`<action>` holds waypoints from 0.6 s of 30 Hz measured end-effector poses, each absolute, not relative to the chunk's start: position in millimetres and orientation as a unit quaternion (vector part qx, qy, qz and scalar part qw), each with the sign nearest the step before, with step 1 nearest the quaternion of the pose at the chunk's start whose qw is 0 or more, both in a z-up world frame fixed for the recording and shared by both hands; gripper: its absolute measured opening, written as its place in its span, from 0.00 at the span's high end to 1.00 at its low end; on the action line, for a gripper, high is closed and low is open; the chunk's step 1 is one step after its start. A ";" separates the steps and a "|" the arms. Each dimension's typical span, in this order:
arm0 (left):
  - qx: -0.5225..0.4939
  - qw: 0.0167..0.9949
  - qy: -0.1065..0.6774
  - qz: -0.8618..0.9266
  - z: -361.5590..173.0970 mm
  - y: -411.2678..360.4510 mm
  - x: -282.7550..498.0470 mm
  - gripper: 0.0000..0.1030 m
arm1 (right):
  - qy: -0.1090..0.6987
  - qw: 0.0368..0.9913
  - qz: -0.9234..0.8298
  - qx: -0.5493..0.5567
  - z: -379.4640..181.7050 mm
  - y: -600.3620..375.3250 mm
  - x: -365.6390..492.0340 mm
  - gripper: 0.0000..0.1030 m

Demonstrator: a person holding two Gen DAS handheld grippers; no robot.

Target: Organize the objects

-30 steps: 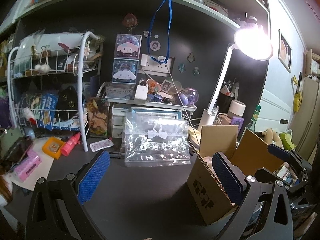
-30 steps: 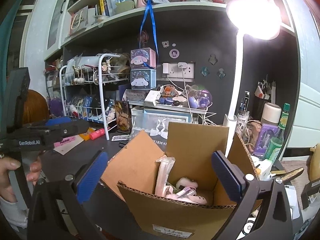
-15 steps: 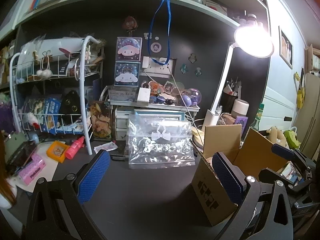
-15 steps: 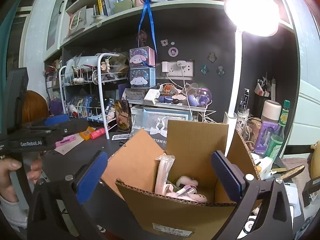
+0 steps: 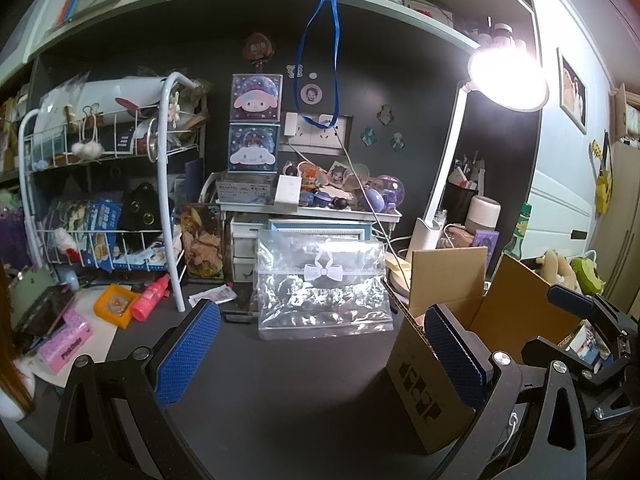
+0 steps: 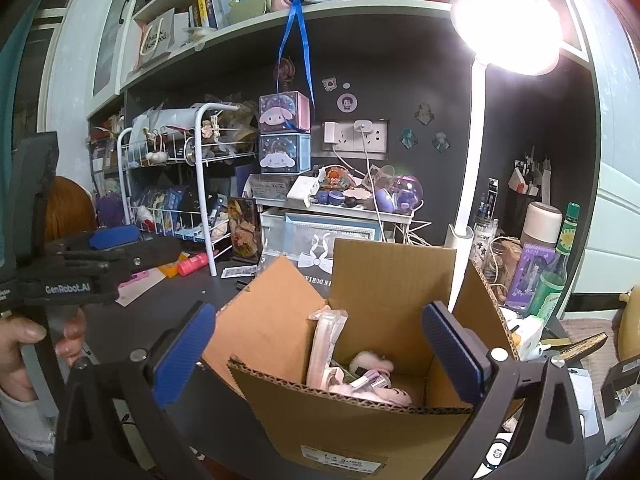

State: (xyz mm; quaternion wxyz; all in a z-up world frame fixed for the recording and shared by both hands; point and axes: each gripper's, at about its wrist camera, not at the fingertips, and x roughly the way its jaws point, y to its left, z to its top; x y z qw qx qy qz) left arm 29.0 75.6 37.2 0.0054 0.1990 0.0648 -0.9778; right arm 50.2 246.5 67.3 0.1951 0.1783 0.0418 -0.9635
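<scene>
While R gripper [image 6: 318,352] hangs agape over box [image 6: 348,420], L gripper [image 5: 322,354] spread, both empty

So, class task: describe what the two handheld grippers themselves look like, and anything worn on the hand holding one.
Both grippers, left and right, have black angular frames with silver screws and flat jaws faced in blue textured pads. In the right wrist view, the left gripper's black body bears white "GenRobot.AI" lettering, and a white cuff shows below the hand holding it.

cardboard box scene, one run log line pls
left tongs: open, empty | right tongs: open over cardboard box | box: flaps open, pink items inside | clear bag: on desk
</scene>
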 end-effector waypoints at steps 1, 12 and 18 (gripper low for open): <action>0.199 0.006 0.065 -0.978 37.1 75.5 28.9 0.00 | 0.041 0.196 -0.963 0.178 66.9 246.5 50.0 0.00; 0.204 0.014 0.063 -0.977 32.6 73.0 26.2 0.00 | 0.039 0.204 -0.961 0.182 67.5 246.8 46.4 0.00; 0.206 0.016 0.062 -0.976 32.0 73.9 26.4 0.00 | 0.040 0.208 -0.960 0.182 68.0 246.1 46.4 0.00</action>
